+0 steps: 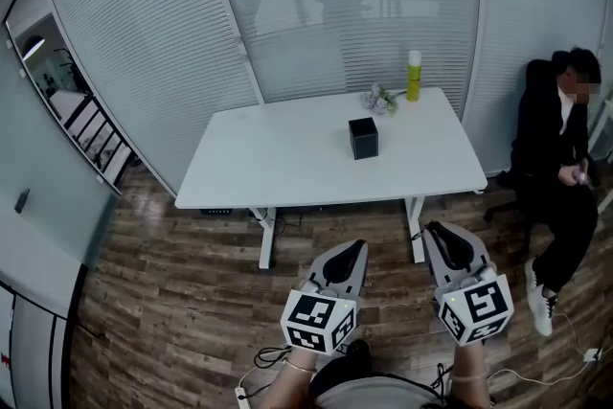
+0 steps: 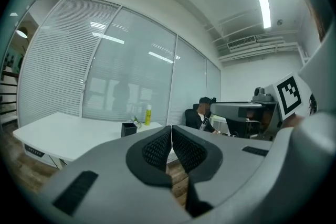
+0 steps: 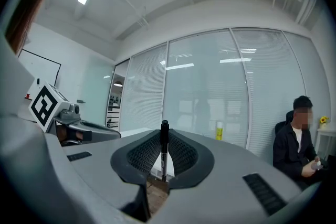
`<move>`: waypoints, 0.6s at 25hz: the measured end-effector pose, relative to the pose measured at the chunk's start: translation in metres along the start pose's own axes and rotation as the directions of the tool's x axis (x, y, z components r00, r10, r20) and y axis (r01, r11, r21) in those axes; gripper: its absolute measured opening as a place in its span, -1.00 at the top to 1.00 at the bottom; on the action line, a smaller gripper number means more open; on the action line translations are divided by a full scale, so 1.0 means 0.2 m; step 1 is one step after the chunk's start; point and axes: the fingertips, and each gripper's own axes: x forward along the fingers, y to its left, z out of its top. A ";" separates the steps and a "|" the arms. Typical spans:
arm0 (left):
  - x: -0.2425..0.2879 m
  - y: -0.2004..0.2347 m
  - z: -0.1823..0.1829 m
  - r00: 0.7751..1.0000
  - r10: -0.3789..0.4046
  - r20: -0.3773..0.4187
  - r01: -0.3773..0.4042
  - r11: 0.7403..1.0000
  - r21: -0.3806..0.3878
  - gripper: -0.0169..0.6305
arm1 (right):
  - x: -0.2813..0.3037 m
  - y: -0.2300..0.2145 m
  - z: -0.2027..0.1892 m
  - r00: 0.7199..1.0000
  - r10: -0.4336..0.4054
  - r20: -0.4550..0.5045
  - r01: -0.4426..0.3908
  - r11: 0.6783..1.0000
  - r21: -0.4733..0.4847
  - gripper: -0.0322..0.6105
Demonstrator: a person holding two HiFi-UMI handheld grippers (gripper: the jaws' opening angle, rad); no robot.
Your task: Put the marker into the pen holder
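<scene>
Right gripper (image 3: 164,138) fingers pinch the marker (image 3: 164,152) upright, left gripper (image 2: 171,132) fingers closed empty; best centre it over the pen holder (image 1: 363,138) ahead before releasing.

Black marker (image 3: 164,152) upright in right claw (image 3: 164,139), black square pen holder (image 1: 363,138), seemingly open-topped, on table (image 1: 287,158) centre.

On the table (image 1: 287,158), just right of centre: pen holder (image 1: 363,138). At the far edge near the right corner: bottle (image 1: 414,76), flowers (image 1: 379,99) just left of it. Before the near edge, side by side: left gripper (image 1: 354,251), right gripper (image 1: 437,232), marker (image 3: 164,144) upright between the latter's jaws.
</scene>
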 end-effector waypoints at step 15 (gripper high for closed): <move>0.18 0.28 0.05 0.997 -0.072 0.013 0.072 0.997 0.006 0.88 | 0.32 0.00 0.05 0.996 -0.085 0.007 0.085 0.996 -0.009 0.68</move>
